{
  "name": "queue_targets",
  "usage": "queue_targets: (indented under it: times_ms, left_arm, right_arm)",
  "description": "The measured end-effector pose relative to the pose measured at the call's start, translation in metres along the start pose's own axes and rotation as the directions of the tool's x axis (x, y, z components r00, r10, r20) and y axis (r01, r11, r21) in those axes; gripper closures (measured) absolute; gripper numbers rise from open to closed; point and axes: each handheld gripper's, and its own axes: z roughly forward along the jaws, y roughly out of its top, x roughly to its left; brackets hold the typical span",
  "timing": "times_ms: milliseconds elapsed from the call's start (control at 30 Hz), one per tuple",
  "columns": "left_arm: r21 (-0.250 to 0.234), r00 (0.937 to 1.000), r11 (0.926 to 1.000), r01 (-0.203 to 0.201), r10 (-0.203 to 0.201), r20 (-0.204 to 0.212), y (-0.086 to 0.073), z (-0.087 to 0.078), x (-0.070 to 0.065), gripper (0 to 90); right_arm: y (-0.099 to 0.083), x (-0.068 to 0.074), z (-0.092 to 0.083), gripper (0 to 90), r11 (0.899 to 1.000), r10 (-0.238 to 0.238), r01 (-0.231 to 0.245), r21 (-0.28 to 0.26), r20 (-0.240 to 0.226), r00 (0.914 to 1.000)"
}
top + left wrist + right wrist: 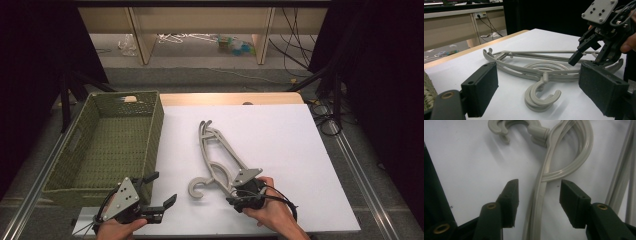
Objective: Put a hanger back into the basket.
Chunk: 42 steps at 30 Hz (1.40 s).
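Pictured from the high view: stacked grey plastic clothes hangers [220, 157] flat on the white sheet-covered surface [295, 150], just right of the empty green woven basket [107, 145]. Long axis from about eleven o'clock (forked tips toward the far edge) down to five o'clock, with the curled hooks [196, 188] swung out toward seven o'clock, openings turned back to the near edge. In the left gripper view, at least two hangers nested together [534, 71], hooks [541, 96] doubled one on the other.

Right hand-held gripper [243, 192] at the near end of the pile, jaws partly spread and astride a thin grey arm [541, 195] of the hangers, pads [510, 200] not yet pressing (daylight on both sides in the right gripper view). Left hand-held gripper [157, 192] at about seven o'clock of the pile, near the basket's front corner, jaws wide apart and bare, with nothing between the pads [480, 91].

Likely light and stiff, moulded plastic with a smooth, somewhat slippery finish; thin rails apt to flex a little and to slide one over another if lifted as a bundle. Best hold judged to be across the straight arm just below the hook neck [539, 133], where the rails run together and the pads can clamp flat (a pinch at the far tips would likely let the long body swing).
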Motion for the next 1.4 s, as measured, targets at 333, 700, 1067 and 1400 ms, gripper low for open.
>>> queue_targets:
  times_ms: [333, 700, 1067, 1400]
  left_arm:
    - [0.006, 1.0000, 1.0000, 0.006, -0.006, 0.004, 0.000, 0.001, -0.001, 15.7]
    - [0.007, 0.9999, 1.0000, -0.004, 0.004, 0.015, 0.000, 0.001, -0.001, 15.9]
    - [0.006, 0.9998, 1.0000, -0.002, 0.002, 0.019, 0.000, 0.001, -0.003, 16.1]
    - [0.008, 0.9995, 0.9996, -0.026, 0.026, 0.019, 0.001, 0.000, -0.002, 16.4]
  right_arm:
    - [0.006, -0.008, 0.014, 60.7, 0.995, 0.032, -0.027, 0.098, -0.055, 0.9980]
    - [0.013, -0.011, 0.016, 75.3, 0.991, 0.045, -0.033, 0.129, -0.087, 0.9952]
    - [0.017, -0.015, -0.005, 78.6, 0.992, -0.012, 0.020, 0.125, -0.069, 0.9976]
    - [0.008, -0.035, -0.032, 82.3, 0.991, -0.091, 0.089, 0.099, 0.016, 0.9958]
